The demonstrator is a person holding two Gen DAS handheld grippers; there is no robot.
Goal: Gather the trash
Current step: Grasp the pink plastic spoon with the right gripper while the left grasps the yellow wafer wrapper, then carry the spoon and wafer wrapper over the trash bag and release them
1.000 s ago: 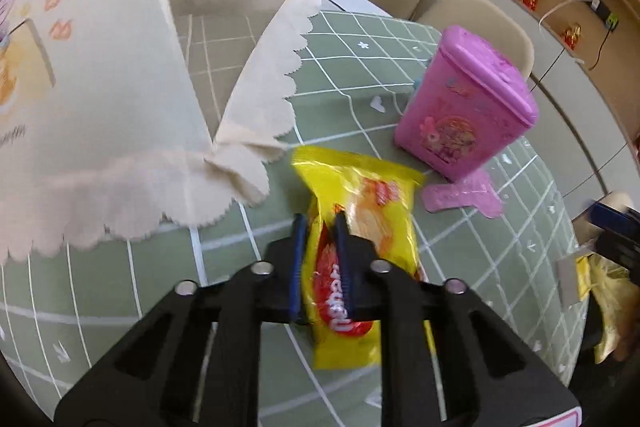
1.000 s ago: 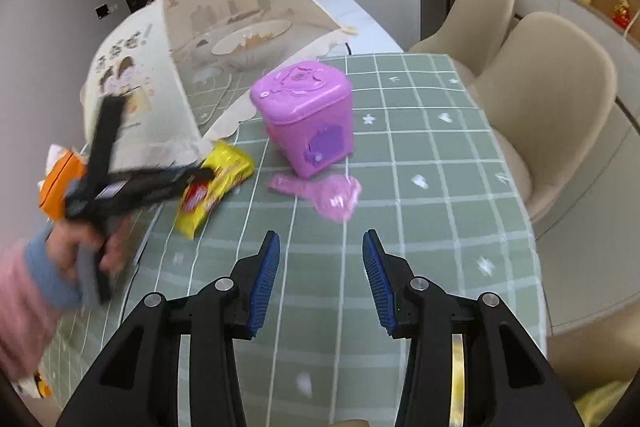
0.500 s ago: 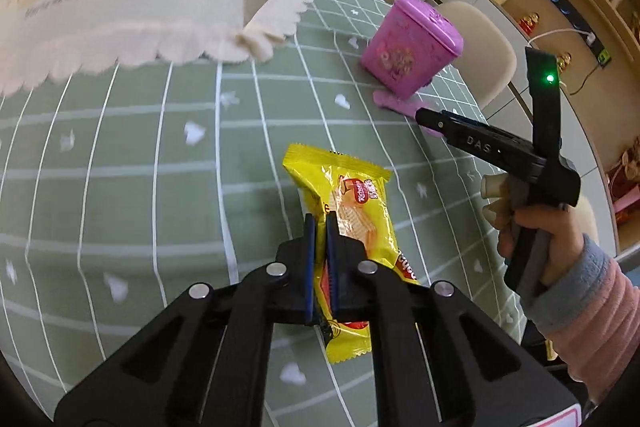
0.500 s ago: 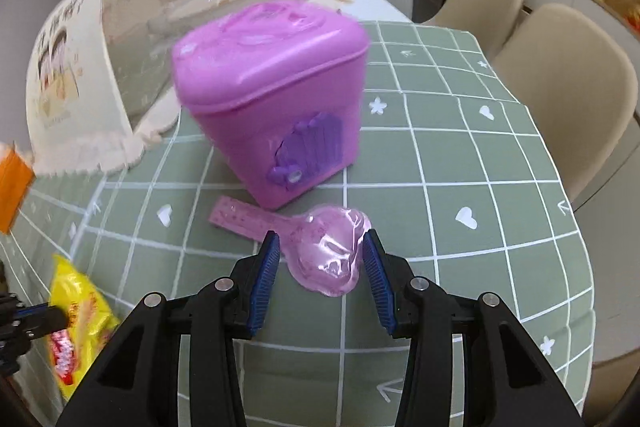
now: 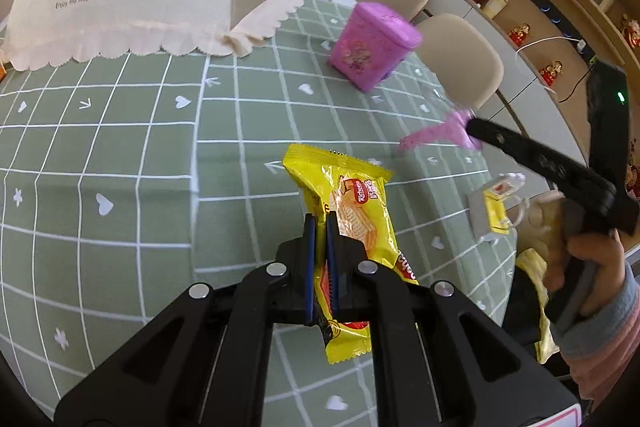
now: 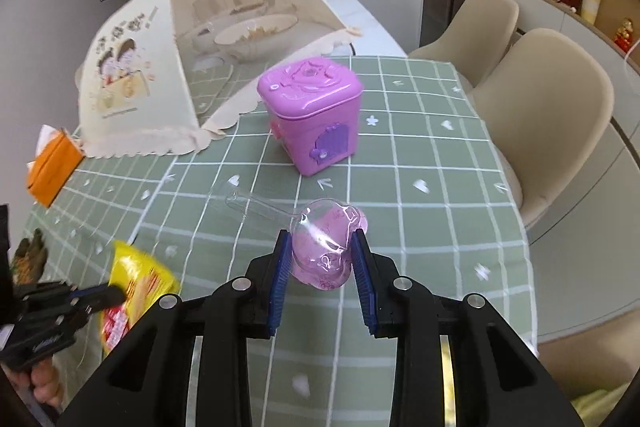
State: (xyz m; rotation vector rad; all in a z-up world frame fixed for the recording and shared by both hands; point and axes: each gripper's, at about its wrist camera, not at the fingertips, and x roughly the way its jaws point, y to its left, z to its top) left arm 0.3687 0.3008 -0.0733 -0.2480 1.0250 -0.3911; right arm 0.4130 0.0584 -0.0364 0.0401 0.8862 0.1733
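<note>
Two grippers, left gripper (image 5: 321, 259) pinching wrapper (image 5: 352, 227), right gripper (image 6: 322, 277) clasping blister (image 6: 324, 247)

One yellow snack wrapper (image 5: 352, 215), one pink blister pack (image 6: 326, 247), one purple toy bin (image 6: 314, 115), one mesh food cover (image 6: 168, 67), one orange tissue box (image 6: 54, 171), two beige chairs (image 6: 548, 123), two grippers (image 5: 320, 259) (image 6: 320, 263).

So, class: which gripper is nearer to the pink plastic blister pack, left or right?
Right. The right gripper has its fingers on either side of the pink plastic blister pack; the left gripper is off to one side, clamping the yellow snack wrapper.
</note>
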